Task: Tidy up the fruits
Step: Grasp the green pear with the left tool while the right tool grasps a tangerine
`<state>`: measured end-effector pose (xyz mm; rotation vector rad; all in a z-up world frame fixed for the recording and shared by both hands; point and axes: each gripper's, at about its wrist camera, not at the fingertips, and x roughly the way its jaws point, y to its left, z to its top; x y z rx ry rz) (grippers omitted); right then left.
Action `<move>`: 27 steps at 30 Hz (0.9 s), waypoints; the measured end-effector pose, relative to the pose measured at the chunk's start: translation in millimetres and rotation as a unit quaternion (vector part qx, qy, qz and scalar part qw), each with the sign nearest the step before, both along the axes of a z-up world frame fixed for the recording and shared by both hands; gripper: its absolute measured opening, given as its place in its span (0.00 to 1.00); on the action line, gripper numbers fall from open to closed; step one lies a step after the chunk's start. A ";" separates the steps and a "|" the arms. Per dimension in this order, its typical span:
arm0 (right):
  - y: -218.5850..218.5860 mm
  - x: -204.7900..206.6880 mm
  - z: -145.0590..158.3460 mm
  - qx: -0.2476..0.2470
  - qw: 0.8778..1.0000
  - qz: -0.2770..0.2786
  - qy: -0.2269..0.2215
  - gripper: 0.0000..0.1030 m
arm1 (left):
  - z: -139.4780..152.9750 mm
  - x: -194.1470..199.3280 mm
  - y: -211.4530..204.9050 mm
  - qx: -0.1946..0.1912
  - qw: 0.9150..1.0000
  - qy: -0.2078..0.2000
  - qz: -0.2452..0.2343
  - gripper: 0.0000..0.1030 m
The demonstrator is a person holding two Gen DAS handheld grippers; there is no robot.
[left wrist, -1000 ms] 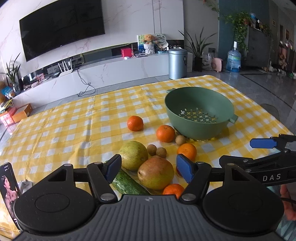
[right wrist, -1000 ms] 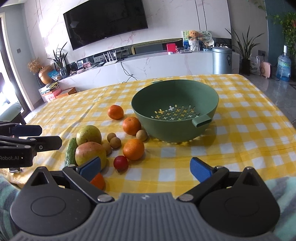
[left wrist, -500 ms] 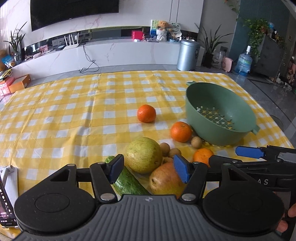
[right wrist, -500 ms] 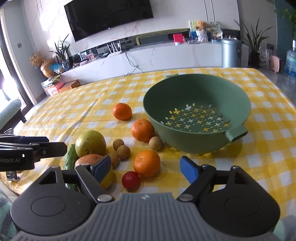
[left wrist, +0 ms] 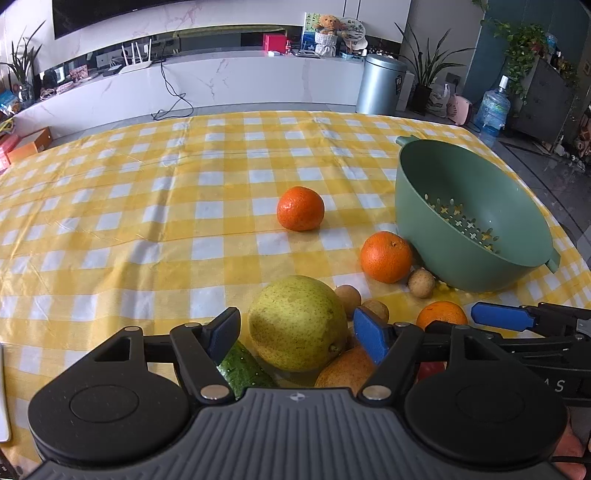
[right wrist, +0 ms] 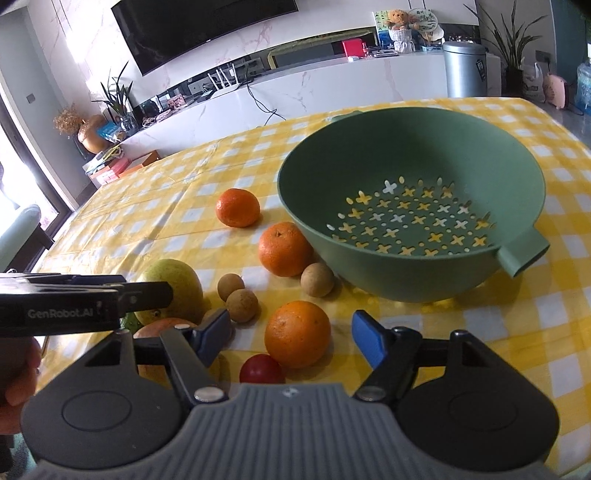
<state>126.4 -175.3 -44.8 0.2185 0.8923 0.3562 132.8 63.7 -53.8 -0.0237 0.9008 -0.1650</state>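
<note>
Right wrist view: an orange (right wrist: 297, 333), lying near the table's front edge just before the bowl (right wrist: 406, 155), is framed between the closing, still untouching jaws of the right tool (right wrist: 291, 338), while the left tool (left wrist: 295, 334) is opening around the pear (left wrist: 297, 323).

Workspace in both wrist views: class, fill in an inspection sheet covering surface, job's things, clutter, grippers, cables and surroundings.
Surface: yellow checked tablecloth.
Job's things: empty green colander; three oranges, green pear, three small brown fruits, red fruit, cucumber on the cloth.
Clutter: nothing seen.
Grippers: left gripper opening around the pear, no contact; right gripper closing, orange between the fingers, untouched.
Cables: black cable down the media unit.
Surroundings: television, bin, water bottle, plants.
</note>
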 end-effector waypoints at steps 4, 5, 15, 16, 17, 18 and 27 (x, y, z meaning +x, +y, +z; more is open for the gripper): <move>4.7 0.8 -3.7 0.002 1.000 0.010 0.003 0.60 | -4.5 3.2 0.8 -0.011 1.000 0.001 -0.005 0.80; 5.9 0.7 -4.2 0.001 1.000 0.012 0.003 0.60 | -5.8 3.6 1.5 -0.013 1.000 0.000 -0.005 0.80; 5.8 6.7 -13.9 -0.002 1.000 0.007 0.024 0.50 | -17.0 11.5 12.8 -0.056 0.998 0.009 0.009 0.78; 4.9 7.5 -14.9 0.000 1.000 0.005 0.027 0.47 | -17.1 11.6 12.3 -0.056 0.998 0.008 0.008 0.76; 4.2 8.0 -15.5 0.002 1.000 0.004 0.029 0.46 | -17.1 11.3 12.0 -0.058 0.998 0.006 0.008 0.74; 3.6 8.3 -16.3 0.003 1.000 0.003 0.029 0.43 | -17.2 11.1 11.6 -0.058 0.998 0.004 0.008 0.74; 3.4 8.4 -17.0 0.004 1.000 0.003 0.024 0.38 | -18.5 9.5 12.2 -0.066 0.998 -0.010 0.019 0.73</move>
